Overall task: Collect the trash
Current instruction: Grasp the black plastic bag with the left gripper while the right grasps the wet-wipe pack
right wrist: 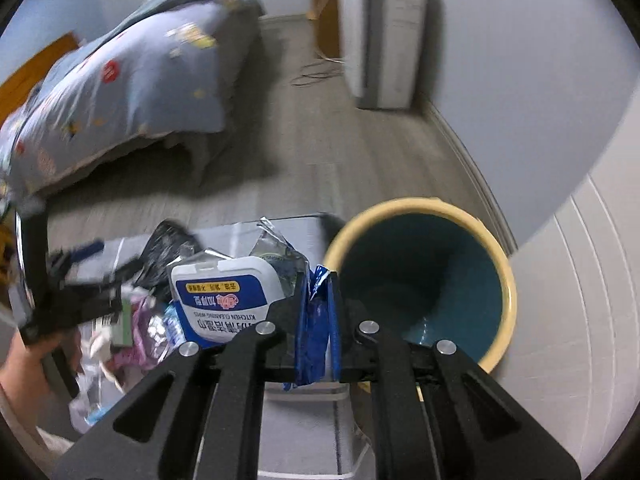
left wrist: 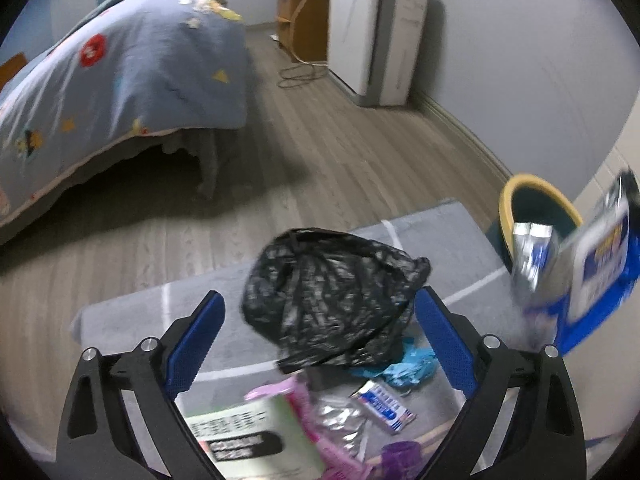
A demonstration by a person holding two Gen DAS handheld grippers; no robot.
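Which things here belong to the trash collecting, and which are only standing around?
Job:
wipes pack clamped in right gripper
bin
black bag
blue glove
small wrapper
open left gripper

Around:
bed
white appliance
wooden cabinet

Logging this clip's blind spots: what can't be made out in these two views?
- Bin bottom: right wrist view, dark and partly behind the right gripper.
- Wipes pack: left wrist view, motion-blurred and cut by the frame edge.
- Black bag contents: opaque.
- Left gripper: right wrist view, blurred; whether it is open is unreadable there.
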